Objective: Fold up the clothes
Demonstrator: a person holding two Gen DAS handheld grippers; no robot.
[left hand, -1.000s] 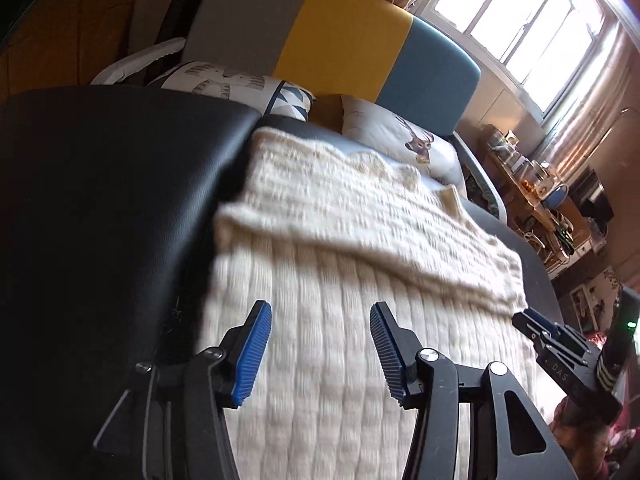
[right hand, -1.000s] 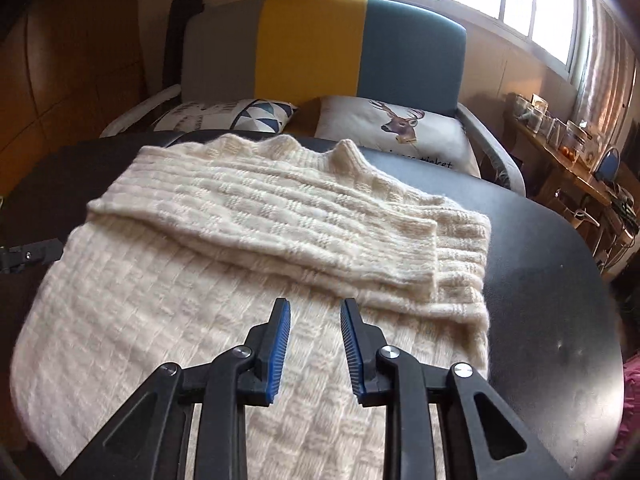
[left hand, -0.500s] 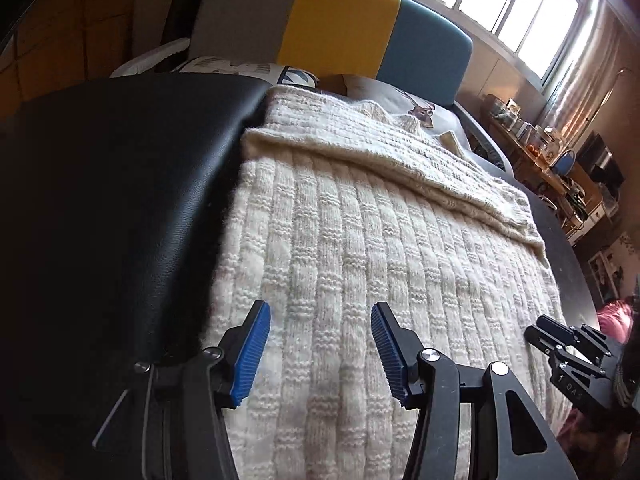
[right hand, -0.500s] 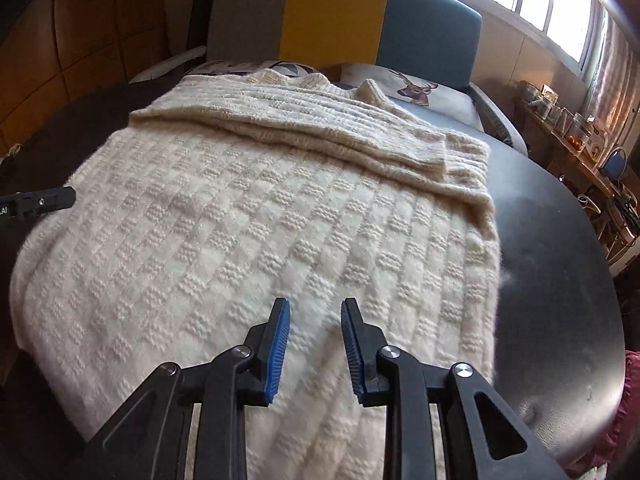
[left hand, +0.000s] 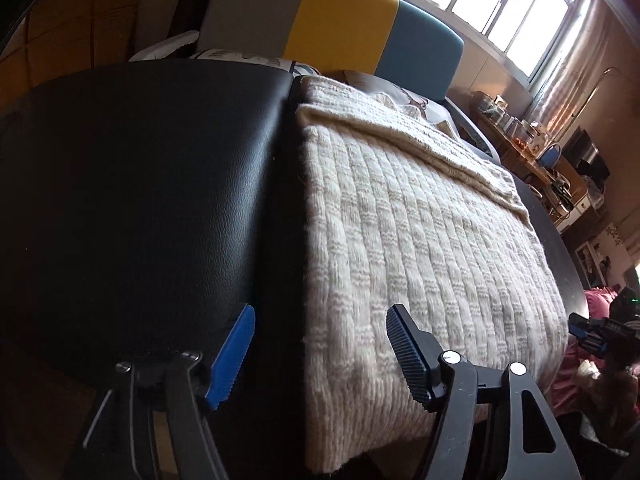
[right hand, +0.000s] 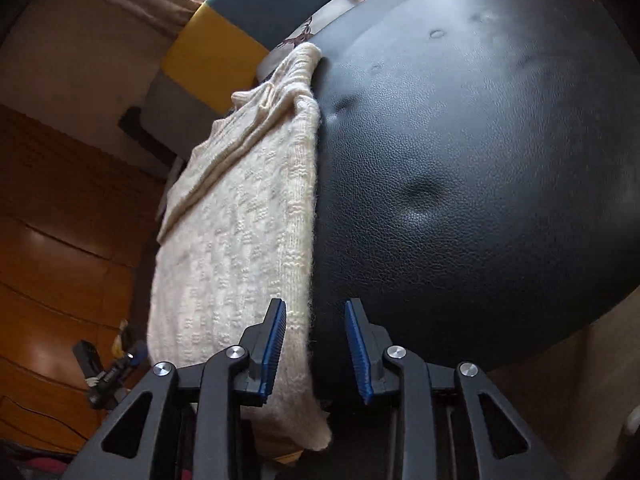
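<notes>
Jaws of both grippers gape at sweater (left hand: pixel 420 240) hem corners.

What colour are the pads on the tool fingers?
Blue pads on black fingers, clearest in the right wrist view.

You have one cream knitted sweater (left hand: pixel 420 240) on one black table (left hand: pixel 140 200), with its single folded sleeve (left hand: pixel 408 140) toward 1 o'clock. You hold two grippers: the left gripper (left hand: pixel 320 354) and the right gripper (right hand: pixel 316 350), each with two blue-padded fingers. Behind, at 12 o'clock, stands one sofa (left hand: pixel 336 28) with a backrest in three colours: grey, yellow, blue.
</notes>
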